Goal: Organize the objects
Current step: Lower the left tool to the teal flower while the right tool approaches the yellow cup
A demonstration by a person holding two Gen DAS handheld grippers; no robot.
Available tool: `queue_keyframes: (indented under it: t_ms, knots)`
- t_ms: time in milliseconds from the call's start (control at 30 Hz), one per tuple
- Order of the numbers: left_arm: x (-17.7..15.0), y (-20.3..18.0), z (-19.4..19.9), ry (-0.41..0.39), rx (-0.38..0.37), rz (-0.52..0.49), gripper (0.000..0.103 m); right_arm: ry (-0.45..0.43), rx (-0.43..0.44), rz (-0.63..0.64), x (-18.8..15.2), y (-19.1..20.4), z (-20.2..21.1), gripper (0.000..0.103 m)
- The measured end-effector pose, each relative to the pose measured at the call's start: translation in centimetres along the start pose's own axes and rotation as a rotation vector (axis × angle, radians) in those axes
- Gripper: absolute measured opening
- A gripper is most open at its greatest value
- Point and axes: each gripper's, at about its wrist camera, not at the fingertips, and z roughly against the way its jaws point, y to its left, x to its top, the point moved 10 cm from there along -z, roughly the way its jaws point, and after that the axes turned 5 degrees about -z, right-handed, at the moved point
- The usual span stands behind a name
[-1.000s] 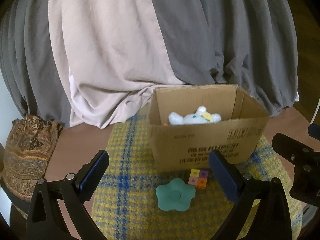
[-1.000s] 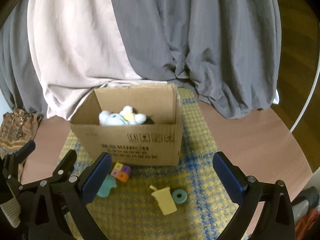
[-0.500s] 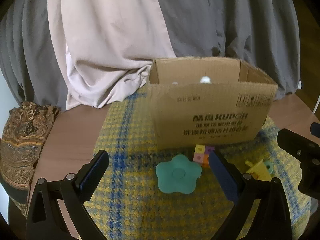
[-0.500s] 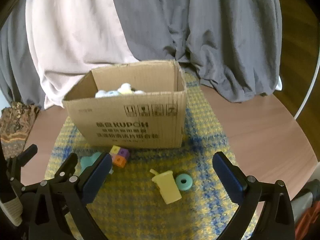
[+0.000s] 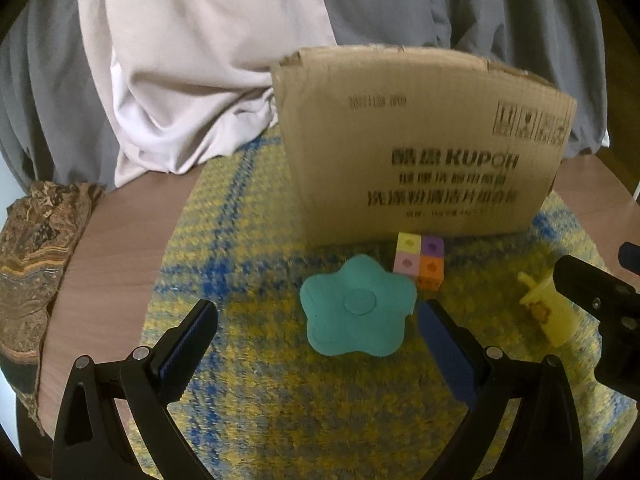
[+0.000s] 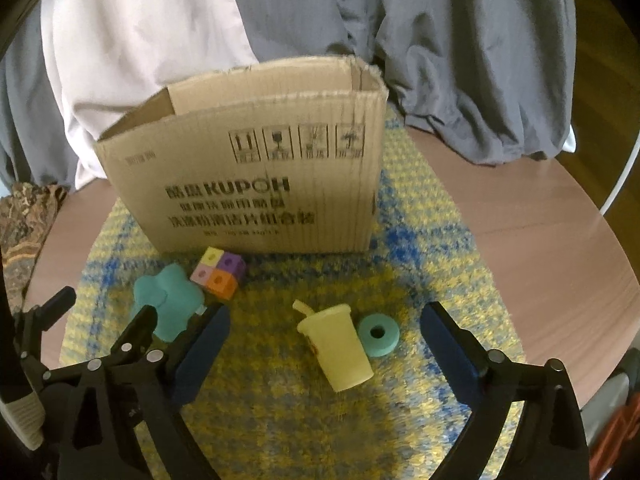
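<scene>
Toys: four lie loose on the yellow-blue mat (image 6: pixel 400 264), just near of the cardboard box (image 6: pixel 256 184).
Right gripper (image 6: pixel 324 330): jaws wide, just been closing, gripping nothing; yellow toy cup (image 6: pixel 336 344) on its side and teal ring (image 6: pixel 378 335) lie between them.
Left gripper (image 5: pixel 316 330): jaws wide, empty; teal flower cushion (image 5: pixel 356 310) sits between them, colour-block cube (image 5: pixel 420 260) beyond.
Risk: cup may roll from the pads; ring may be pinched along; the grippers work close together and could collide.

teal star cushion (image 5: pixel 357 311), yellow toy cup (image 6: pixel 336 343), yellow-blue plaid mat (image 5: pixel 248 380)
</scene>
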Motion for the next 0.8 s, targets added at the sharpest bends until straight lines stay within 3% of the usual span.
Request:
queue_keyframes:
  t_ms: [533, 800]
  knots:
    - [-1.9, -0.7, -4.2, 0.092, -0.057, 0.016, 0.102, 0.073, -0.01, 0.014, -1.8, 0.4, -3.9, 0.084]
    - [-2.3, -1.7, -4.8, 0.11, -0.082, 0.008, 0.102, 0.109, -0.005, 0.006, -2.5, 0.1, -5.3, 0.07]
